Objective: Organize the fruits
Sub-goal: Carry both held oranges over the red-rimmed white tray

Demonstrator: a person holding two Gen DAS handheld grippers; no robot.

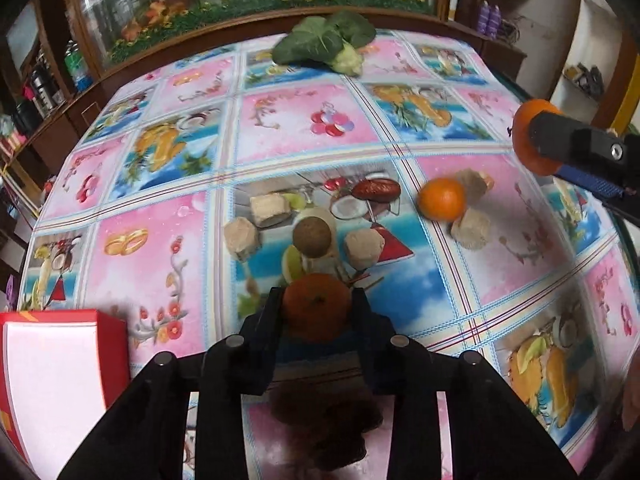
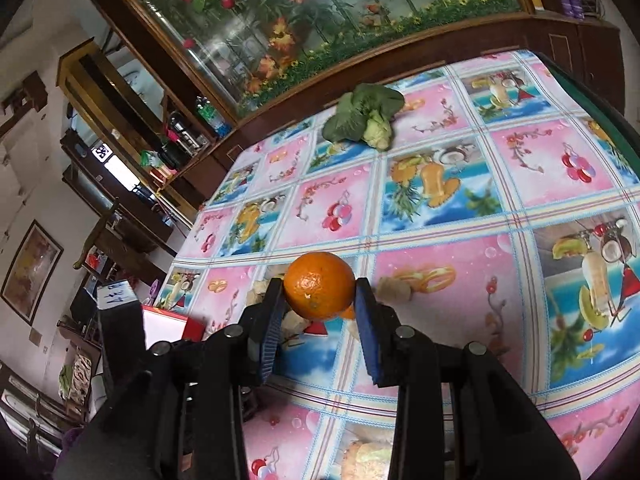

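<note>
My left gripper (image 1: 318, 300) is shut on an orange (image 1: 317, 306), held just above the table. My right gripper (image 2: 319, 290) is shut on a second orange (image 2: 319, 285), lifted well above the cloth; that orange (image 1: 527, 136) also shows at the right edge of the left wrist view. A third orange (image 1: 443, 199) lies on the patterned tablecloth (image 1: 160, 248) among beige ginger-like lumps (image 1: 472, 229). A brown round fruit (image 1: 312, 237) sits in front of my left gripper between more beige lumps (image 1: 241, 239). Below the right orange a sliver of another orange (image 2: 347, 313) peeks out.
A leafy green vegetable (image 1: 326, 42) lies at the table's far edge. A red and white box (image 1: 56, 368) stands at the near left. A dark clustered shape (image 1: 324, 420) lies under my left gripper. Wooden cabinets and a glass display run behind the table.
</note>
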